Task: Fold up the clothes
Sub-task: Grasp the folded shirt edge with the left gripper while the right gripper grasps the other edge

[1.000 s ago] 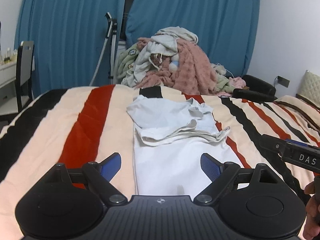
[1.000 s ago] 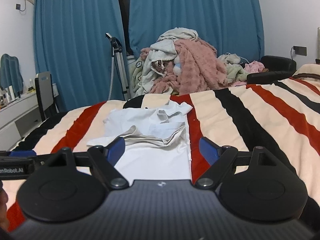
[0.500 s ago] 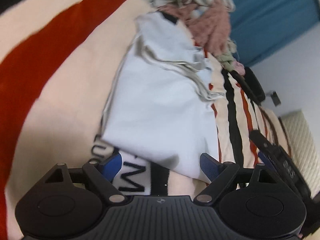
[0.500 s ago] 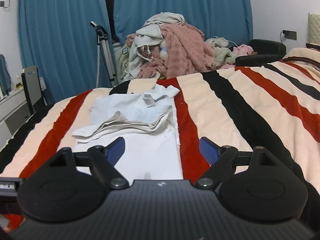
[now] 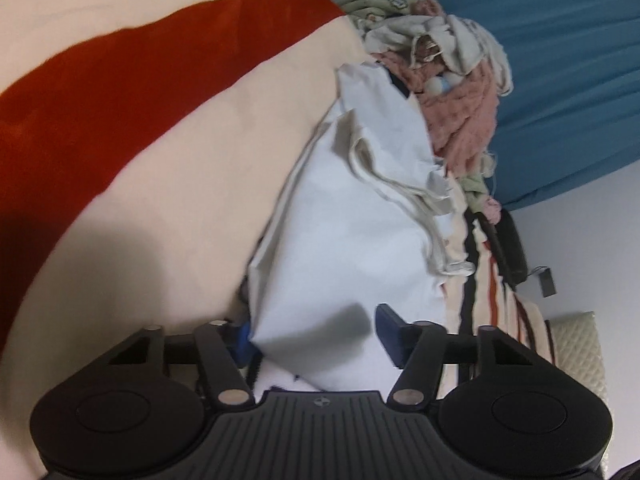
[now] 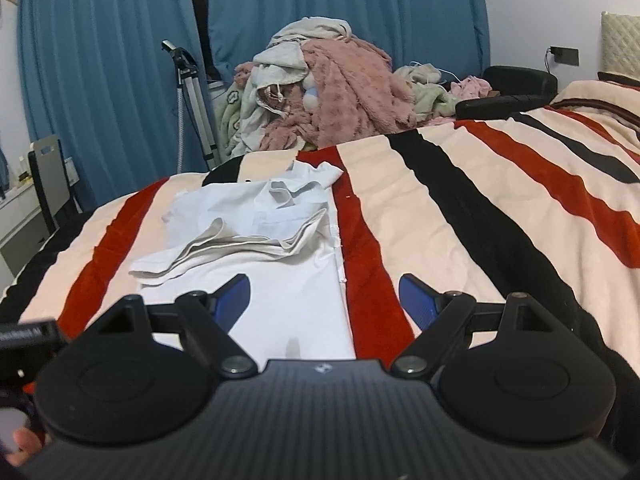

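A white garment [image 5: 352, 240] lies lengthwise on the striped bed, its far part bunched into cream folds [image 6: 240, 244]. My left gripper [image 5: 316, 336] is tilted low over the garment's near left corner. It is open, with the white cloth lying between its blue pads [image 5: 390, 332], and the left pad is partly hidden by the fabric. My right gripper [image 6: 326, 296] hovers open above the near end of the white garment [image 6: 280, 292], whose right edge runs between the fingers without touching them. The left gripper's body [image 6: 24, 336] shows at the left edge of the right wrist view.
The bed's blanket [image 6: 480, 220] has cream, red and black stripes. A tall heap of clothes [image 6: 332, 92] sits past the bed's far end before blue curtains. A tripod [image 6: 192, 96] stands at the left and a black chair [image 6: 516, 84] at the right.
My left gripper has dropped and rolled toward the garment's near left corner; cloth now sits between its fingers, which have narrowed a little. My right gripper has edged forward.
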The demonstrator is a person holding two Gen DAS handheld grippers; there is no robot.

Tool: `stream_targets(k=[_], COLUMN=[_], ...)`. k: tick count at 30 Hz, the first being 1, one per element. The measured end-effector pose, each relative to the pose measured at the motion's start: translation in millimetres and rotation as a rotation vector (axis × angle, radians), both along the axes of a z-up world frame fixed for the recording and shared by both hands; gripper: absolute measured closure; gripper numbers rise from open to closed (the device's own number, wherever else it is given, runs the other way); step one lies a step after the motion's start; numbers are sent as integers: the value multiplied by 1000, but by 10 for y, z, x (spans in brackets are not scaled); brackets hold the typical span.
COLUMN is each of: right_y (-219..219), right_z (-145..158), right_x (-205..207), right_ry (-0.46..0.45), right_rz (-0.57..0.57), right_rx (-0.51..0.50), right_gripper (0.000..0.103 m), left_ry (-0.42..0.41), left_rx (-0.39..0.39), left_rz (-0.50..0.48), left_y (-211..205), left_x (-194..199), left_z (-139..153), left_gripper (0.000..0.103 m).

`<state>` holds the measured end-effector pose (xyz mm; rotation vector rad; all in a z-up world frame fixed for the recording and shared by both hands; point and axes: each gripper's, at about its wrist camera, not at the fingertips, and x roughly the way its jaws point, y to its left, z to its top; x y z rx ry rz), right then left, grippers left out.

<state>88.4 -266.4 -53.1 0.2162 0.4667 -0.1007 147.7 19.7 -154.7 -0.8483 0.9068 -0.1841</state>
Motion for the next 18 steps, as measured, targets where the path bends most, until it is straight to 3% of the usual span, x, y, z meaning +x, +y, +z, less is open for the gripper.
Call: stream_targets(k=[2, 4, 6, 8, 13, 15, 18], right_y=[-3, -8, -15, -36, -263, -314, -244], right_z=[-16, -23, -29, -33, -130, -207, -381], right_x=[5, 10, 18, 17, 13, 14, 15], right_ry=[5, 7, 11, 17, 77, 113, 185], right_rz=[-4, -5, -5, -9, 73, 157, 245], right_rx=[2, 5, 10, 20, 369, 569, 769], right_gripper=[20, 20, 20, 20, 20, 20, 19], left_ry=[-11, -19, -33, -52, -83, -86, -93], left_rx=[-2, 10, 19, 23, 25, 27, 36], left_rz=[22, 29, 32, 32, 33, 33, 30], left_y=[15, 39, 49, 45, 54, 61, 67], left_x=[40, 62, 68, 56, -4, -29, -56], left_z=[-32, -46, -44, -15, 74, 84, 97], left_gripper=[63, 88, 96, 98, 98, 98, 98])
